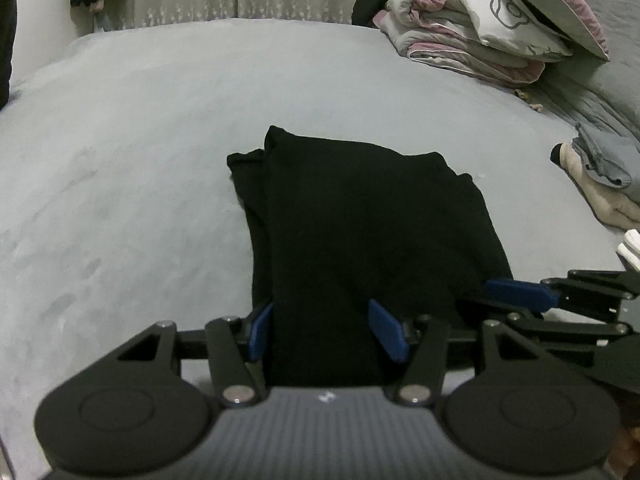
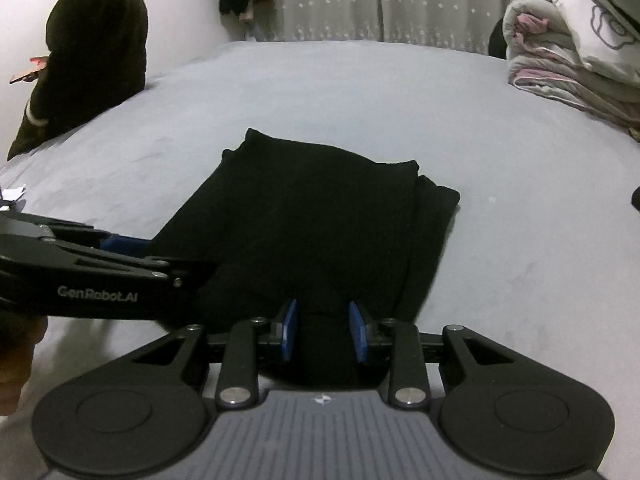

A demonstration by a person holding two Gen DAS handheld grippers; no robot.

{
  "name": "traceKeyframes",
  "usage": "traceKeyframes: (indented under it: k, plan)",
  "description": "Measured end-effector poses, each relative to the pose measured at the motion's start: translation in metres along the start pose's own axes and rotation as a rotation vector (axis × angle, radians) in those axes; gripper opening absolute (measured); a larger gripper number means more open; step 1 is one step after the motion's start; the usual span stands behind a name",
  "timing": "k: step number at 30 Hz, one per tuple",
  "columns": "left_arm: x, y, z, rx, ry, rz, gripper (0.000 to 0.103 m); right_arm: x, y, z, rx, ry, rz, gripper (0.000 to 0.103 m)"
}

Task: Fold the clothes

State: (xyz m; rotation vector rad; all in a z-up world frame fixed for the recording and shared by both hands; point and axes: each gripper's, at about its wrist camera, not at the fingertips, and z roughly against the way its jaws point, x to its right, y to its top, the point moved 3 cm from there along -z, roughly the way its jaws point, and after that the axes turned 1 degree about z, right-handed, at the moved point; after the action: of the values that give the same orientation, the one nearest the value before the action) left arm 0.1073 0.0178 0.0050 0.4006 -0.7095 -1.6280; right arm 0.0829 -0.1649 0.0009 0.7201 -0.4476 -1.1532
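The near edge of the black folded knit garment disappears under both camera housings, so I cannot see where it ends or how much cloth each hand-held gripper has. It lies on the grey bed, folded lengthwise into a long panel with a narrower layer showing along one side; being so dark, its seams and folds are hard to read.

My left hand-held gripper has its two blue pads either side of the garment's near end, the cloth filling the gap. Whether the pads press on it or merely flank it I cannot tell. My right hand-held gripper stands narrower, its two blue pads close against a bunched ridge of the same black cloth; again I cannot tell if it is truly pinched.

In the right wrist view the left tool crosses from the left edge and bears the white lettering "Gen.Robot.AI", the only writing I can read.

One stack of folded grey, white and pink quilts sits at the far right of the bed, partly cut off. A small pile of beige and grey-blue clothes is clipped by the right edge in the left wrist view. One person in a dark fleece jacket stands beside the bed holding a phone. A pale dotted curtain hangs behind.
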Motion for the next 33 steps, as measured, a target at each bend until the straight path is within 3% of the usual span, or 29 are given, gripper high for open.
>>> traceKeyframes:
  k: [7, 21, 33]
  plan:
    - [0.000, -0.001, 0.002, -0.001, 0.011, -0.004, 0.054, -0.001, 0.003, 0.011, 0.033, 0.008, -0.023, 0.030]
    - [-0.001, -0.003, 0.000, 0.002, 0.017, -0.007, 0.059, -0.012, -0.003, -0.001, 0.004, 0.013, 0.034, 0.035]
    - [-0.005, -0.004, -0.001, -0.002, 0.038, -0.008, 0.071, -0.009, -0.004, 0.001, 0.000, 0.016, 0.041, 0.039]
